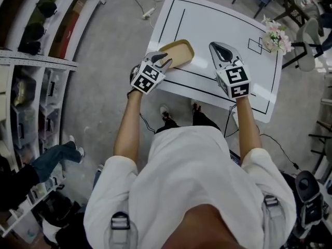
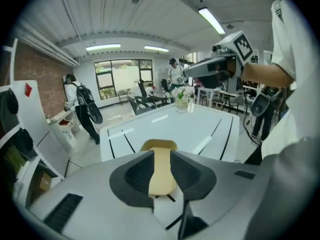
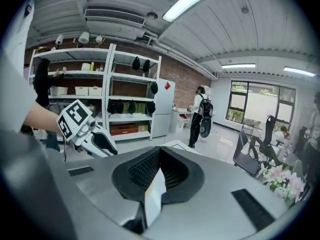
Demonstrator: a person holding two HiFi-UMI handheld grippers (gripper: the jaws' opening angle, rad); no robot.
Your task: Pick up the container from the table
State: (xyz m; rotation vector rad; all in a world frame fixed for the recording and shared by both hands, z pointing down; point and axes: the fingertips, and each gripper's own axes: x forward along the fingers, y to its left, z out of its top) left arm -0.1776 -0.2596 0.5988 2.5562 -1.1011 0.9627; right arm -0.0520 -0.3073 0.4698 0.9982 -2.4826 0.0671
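On white table point(image 1: 218, 30) | tan shallow rounded container point(image 1: 180, 52) | left claw point(image 1: 162, 61) parted at its edge | right claw point(image 1: 219, 48) closed, empty

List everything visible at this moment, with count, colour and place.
table: one, white with black lines, in front of the person
container: one, tan, on the table's near left part
flowers: one bunch, pink and white, at the table's right edge
shelving: one run, white, left of the person
power strip: one, white, on the floor beyond the table
bystanders: at least two, one in dark clothes, far side of the room
left gripper: one, grey, jaws apart at the container's near end
right gripper: one, grey, jaws together, over the table right of the container
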